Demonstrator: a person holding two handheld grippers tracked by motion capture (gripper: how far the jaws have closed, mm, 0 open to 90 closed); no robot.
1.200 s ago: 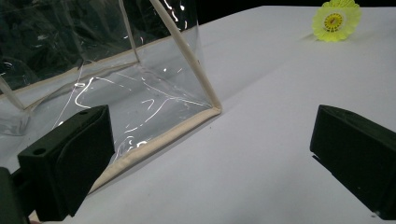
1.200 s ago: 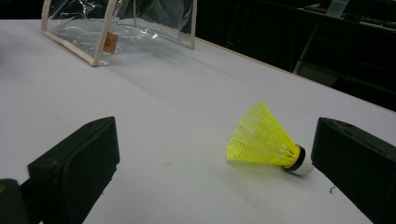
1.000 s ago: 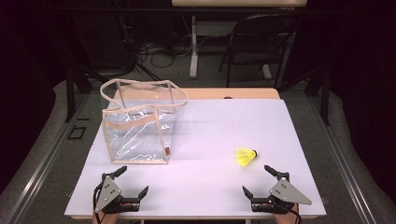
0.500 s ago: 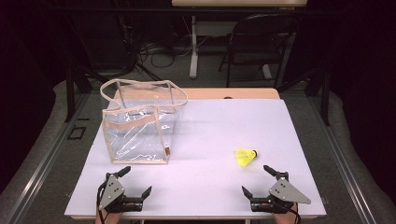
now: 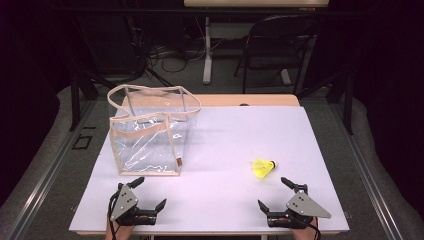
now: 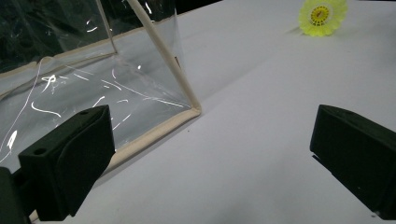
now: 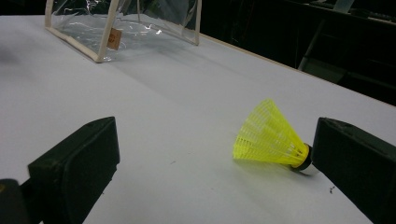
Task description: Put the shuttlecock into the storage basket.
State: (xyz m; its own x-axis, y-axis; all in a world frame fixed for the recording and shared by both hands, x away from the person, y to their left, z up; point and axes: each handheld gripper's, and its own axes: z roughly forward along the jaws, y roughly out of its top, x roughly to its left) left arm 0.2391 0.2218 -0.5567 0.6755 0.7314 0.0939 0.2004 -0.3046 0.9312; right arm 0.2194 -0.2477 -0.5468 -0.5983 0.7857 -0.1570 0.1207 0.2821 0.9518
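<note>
The white table (image 5: 225, 135) takes up most of the scene, with a strip of bare wood showing along its far edge. Dark floor, a chair (image 5: 277, 45) and cables lie beyond it.

On the left half of the table stands a clear plastic bag (image 5: 150, 132) with beige trim and beige handles. It is upright and open at the top. A small brown tag sits on its near right corner edge. In the left gripper view the bag's near bottom corner (image 6: 194, 109) lies just ahead of the jaws, to their left.

The left gripper (image 5: 148, 194) rests low over the near left edge of the table, just in front of the bag and not touching it. Its jaws stand wide apart, with nothing between them but bare table.

The right gripper (image 5: 277, 192) rests low over the near right edge, well apart from the left one. Its jaws are likewise spread wide and grip nothing.

A yellow shuttlecock (image 5: 263, 167) lies on its side on the right half of the table, just beyond the right gripper and well apart from the bag. In the right gripper view the shuttlecock (image 7: 271, 135) lies ahead of the jaws, its dark-banded cork end close beside the right-hand jaw and its skirt opening toward the bag.
</note>
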